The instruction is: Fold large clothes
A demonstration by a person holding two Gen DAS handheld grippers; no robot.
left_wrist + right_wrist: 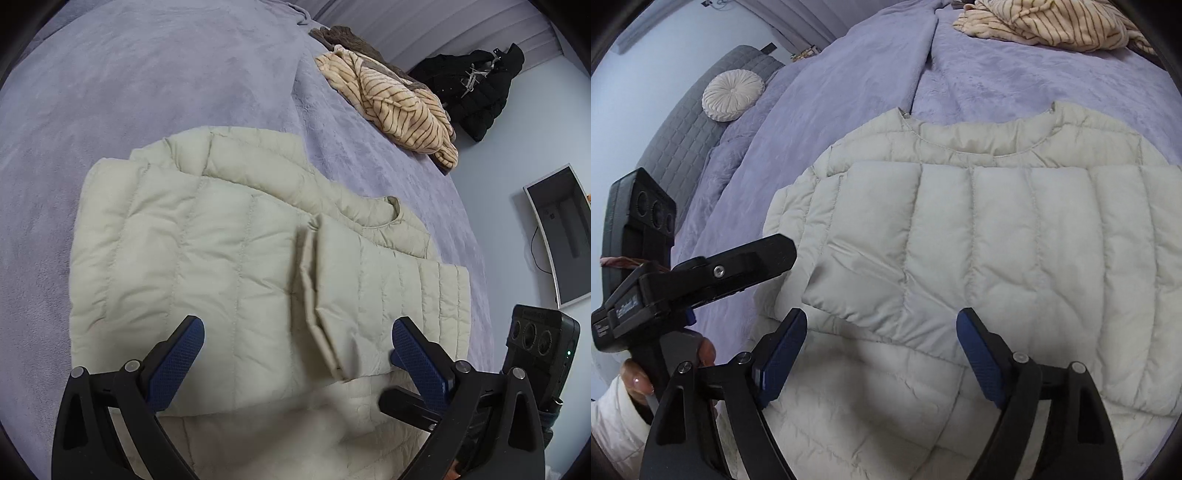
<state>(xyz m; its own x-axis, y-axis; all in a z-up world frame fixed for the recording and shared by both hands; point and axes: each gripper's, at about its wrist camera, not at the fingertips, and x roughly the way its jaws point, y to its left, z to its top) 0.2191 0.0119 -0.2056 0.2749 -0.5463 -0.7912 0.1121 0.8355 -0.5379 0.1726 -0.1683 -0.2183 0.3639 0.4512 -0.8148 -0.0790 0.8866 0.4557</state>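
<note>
1. A puffy cream quilted jacket [979, 229] is spread flat on a soft purple blanket [849, 110], with both sleeves folded over its front.
2. The left gripper [295, 350] is held wide open just above the jacket, and nothing is pinched.
3. The right gripper [881, 347] is also held wide open above the jacket's lower part, with nothing gripped.
4. A crumpled tan striped garment [399, 107] is seen farther back on the blanket.
</note>
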